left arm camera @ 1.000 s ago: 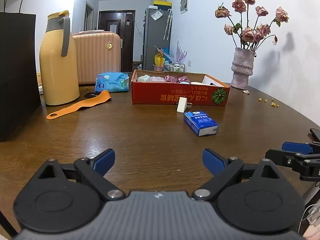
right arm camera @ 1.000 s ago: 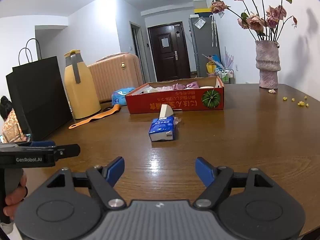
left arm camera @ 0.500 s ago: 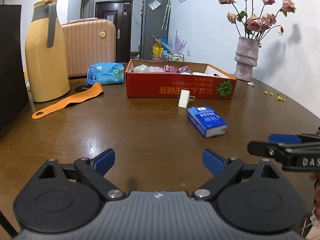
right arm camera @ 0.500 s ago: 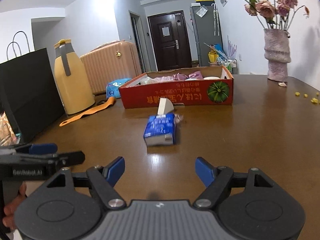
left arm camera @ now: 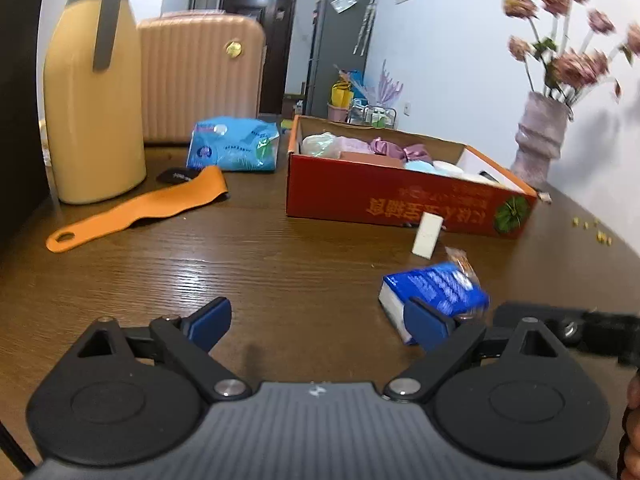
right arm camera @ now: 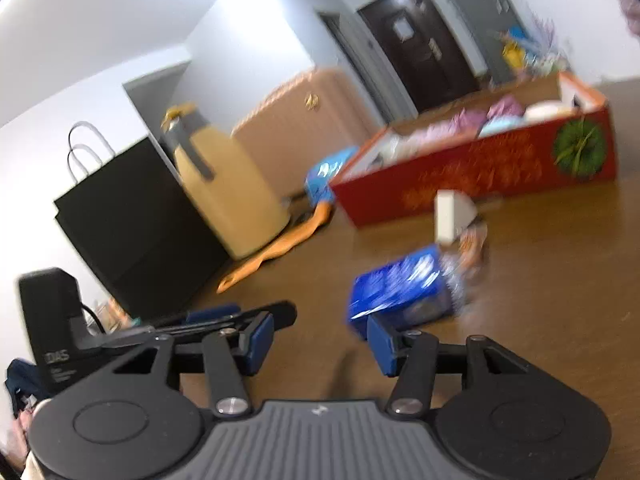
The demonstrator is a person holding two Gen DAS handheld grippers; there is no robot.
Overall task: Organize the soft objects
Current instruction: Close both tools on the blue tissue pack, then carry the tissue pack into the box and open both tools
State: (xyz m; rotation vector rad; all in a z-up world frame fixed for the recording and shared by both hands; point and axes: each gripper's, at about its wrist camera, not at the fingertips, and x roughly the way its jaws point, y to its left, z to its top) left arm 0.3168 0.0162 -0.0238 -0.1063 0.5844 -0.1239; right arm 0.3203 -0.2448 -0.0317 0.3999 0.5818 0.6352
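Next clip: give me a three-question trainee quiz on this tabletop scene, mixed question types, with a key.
1. True or false: the red cardboard box already holds soft items.
2. Which lies nearest the right gripper? A) blue tissue pack B) orange strap C) yellow thermos jug
3. Fill in: the small white block stands between the blue tissue pack and the ____.

Key: 1 true; 2 A; 3 red cardboard box.
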